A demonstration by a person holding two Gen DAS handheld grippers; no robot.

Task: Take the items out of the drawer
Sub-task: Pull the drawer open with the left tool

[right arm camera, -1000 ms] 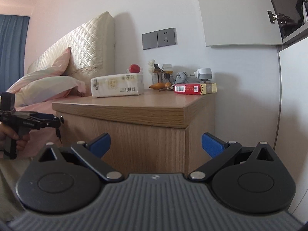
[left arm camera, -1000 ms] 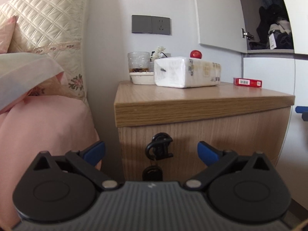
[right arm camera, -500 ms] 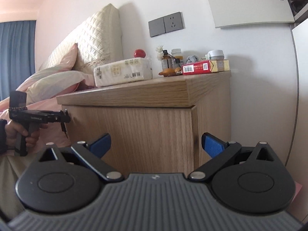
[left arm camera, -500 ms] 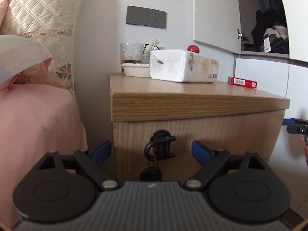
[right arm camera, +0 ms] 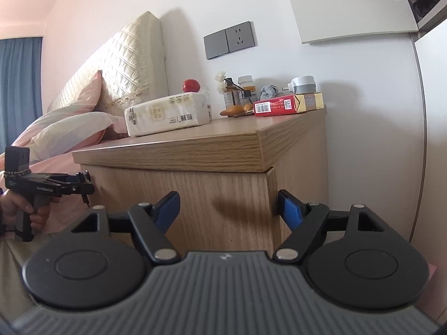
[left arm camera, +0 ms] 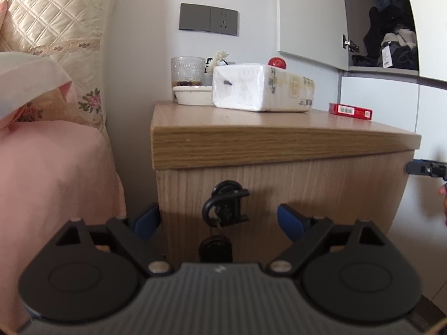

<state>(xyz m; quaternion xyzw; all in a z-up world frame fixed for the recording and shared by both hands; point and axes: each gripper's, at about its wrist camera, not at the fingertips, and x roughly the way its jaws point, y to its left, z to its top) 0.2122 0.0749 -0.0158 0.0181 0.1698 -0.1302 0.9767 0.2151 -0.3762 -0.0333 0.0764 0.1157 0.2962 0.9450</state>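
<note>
The wooden nightstand's drawer front [left arm camera: 307,195] is closed, and nothing inside shows. A black handle [left arm camera: 226,203] with a key hanging below it sits on the front. In the left wrist view my left gripper [left arm camera: 218,220] is open just short of the front, its blue fingertips [left arm camera: 145,220] either side of the handle. My right gripper [right arm camera: 229,208] is also open and empty, its fingers straddling the drawer front's right corner [right arm camera: 268,195]. Each gripper shows in the other's view: the left gripper [right arm camera: 83,187] in a hand, the right gripper [left arm camera: 419,167] at the frame's edge.
On the nightstand top [left arm camera: 279,125] lie a white tissue pack [left arm camera: 262,86], a red box [left arm camera: 350,110], a glass [left arm camera: 187,69] on a dish and small bottles [right arm camera: 240,92]. A pink bed [left arm camera: 56,167] stands left. White cupboard doors [left arm camera: 377,103] stand right.
Both grippers have moved closer to the drawer front. The left one has closed in on the black handle, and the right one has swung toward the front's right corner. Both stay open.
</note>
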